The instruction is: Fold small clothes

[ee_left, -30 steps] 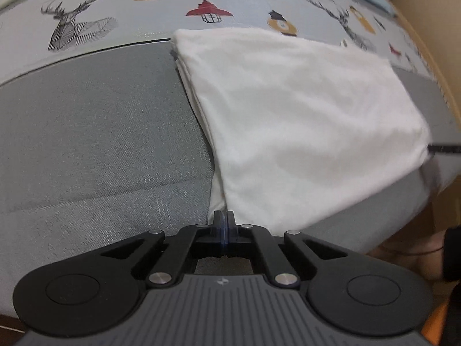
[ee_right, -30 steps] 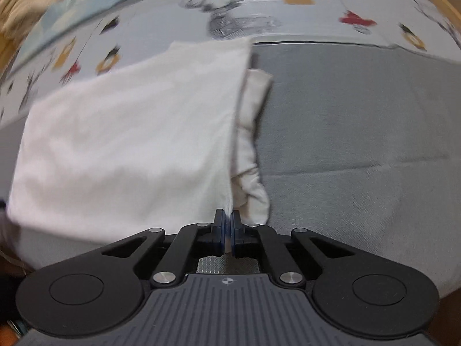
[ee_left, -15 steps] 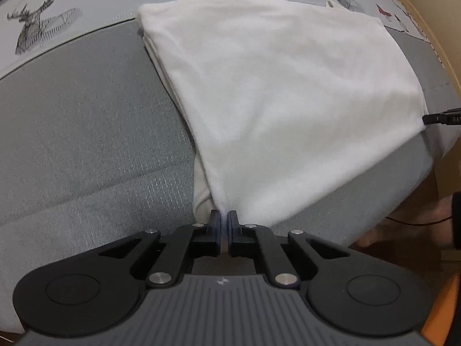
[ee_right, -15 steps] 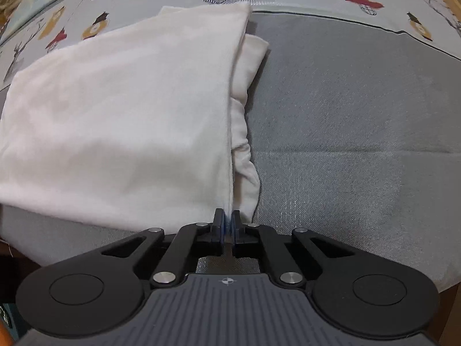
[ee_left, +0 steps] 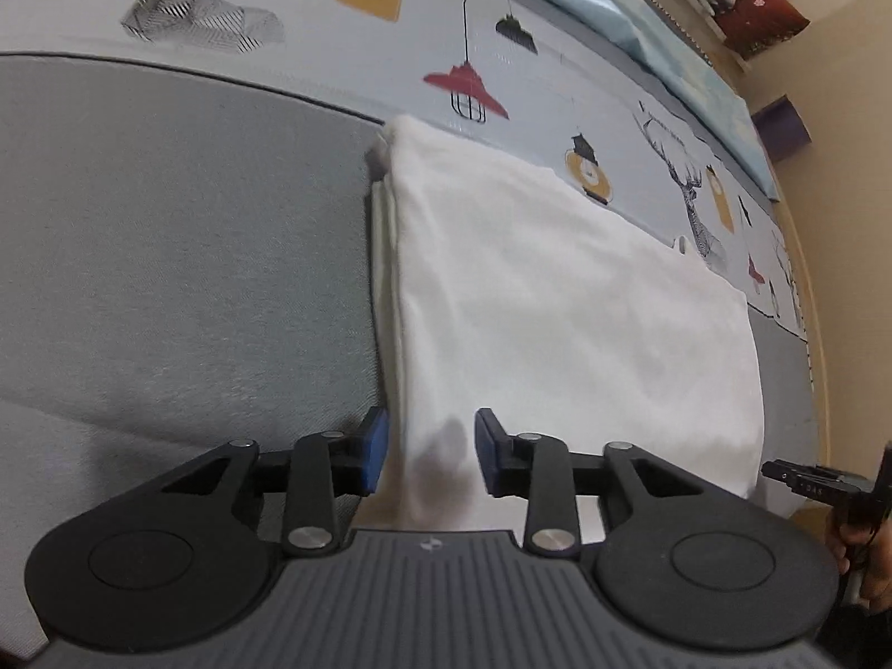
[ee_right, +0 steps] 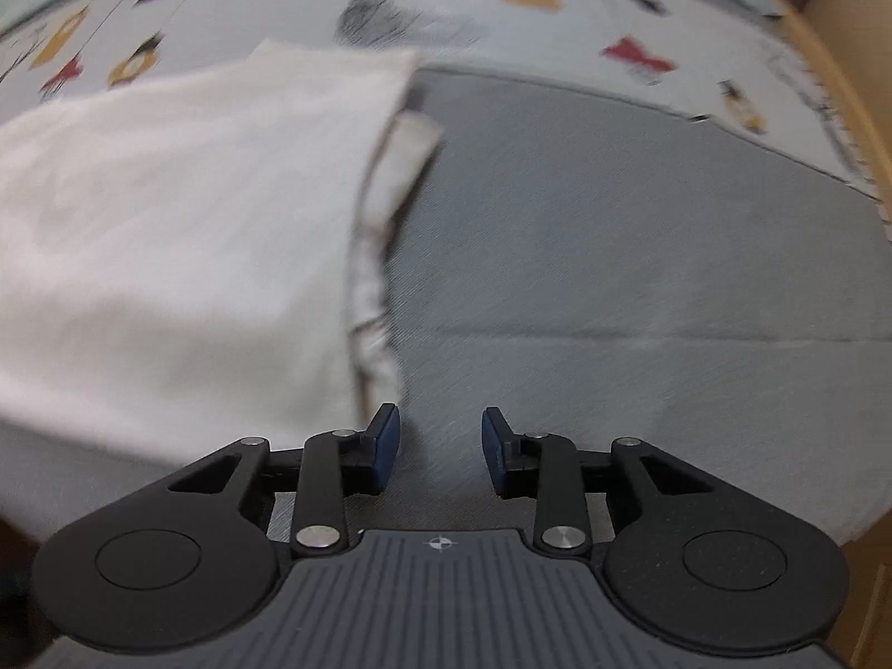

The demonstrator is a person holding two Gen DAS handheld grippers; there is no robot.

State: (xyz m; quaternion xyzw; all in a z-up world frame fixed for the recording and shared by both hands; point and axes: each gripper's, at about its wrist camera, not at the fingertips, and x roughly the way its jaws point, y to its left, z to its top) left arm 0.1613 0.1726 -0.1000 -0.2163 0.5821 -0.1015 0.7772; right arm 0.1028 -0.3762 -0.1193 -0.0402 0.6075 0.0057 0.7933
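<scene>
A folded white garment lies flat on the grey bed cover. My left gripper hovers over its near left corner; its jaws are opening, the cloth lies under the gap and the blue pads do not press it. In the right wrist view the same white garment fills the left side, blurred. My right gripper is opening too, just right of the garment's right edge, with only grey cover between its fingers. The right gripper's tip shows at the far right of the left wrist view.
A printed sheet with deer and lamps runs behind the grey cover. The bed's edge drops off at the right, by a beige wall. Bare grey cover spreads right of the garment.
Both grippers were shut on the garment's near corners and have opened, letting the cloth go. The left view has swung, and the garment now lies flatter on the bed.
</scene>
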